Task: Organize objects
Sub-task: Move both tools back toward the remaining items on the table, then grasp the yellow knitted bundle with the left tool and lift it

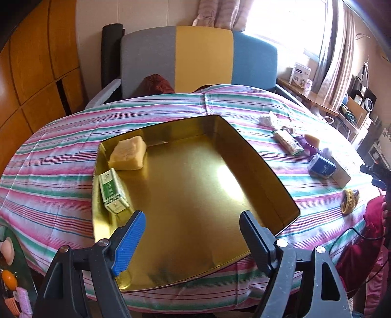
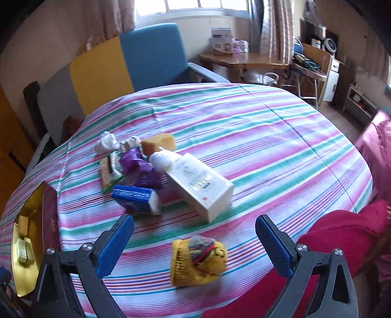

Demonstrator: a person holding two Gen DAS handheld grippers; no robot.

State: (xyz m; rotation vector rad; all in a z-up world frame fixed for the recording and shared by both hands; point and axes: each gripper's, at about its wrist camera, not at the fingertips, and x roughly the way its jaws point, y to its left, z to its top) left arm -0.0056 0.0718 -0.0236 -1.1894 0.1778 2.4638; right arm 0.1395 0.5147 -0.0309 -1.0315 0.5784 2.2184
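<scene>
Hovering my wide-open, empty right gripper (image 2: 194, 241) just above the yellow knitted pouch (image 2: 198, 261), centred between its jaws; left gripper (image 1: 191, 230) also wide, over the gold tin (image 1: 268, 168).

A lived-in home room: striped cloth (image 2: 268, 137) over the table, colour-block chair (image 1: 200, 56) behind, curtains (image 2: 276, 27) (pink-striped) at the window (image 2: 205, 6), wooden cabinets (image 1: 36, 61) alongside.

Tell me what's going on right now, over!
Both grippers open, empty: left gripper over the gold tin, right gripper above the yellow knitted pouch. Tin holds a sponge and a green box. Nothing blocking the pouch.
</scene>
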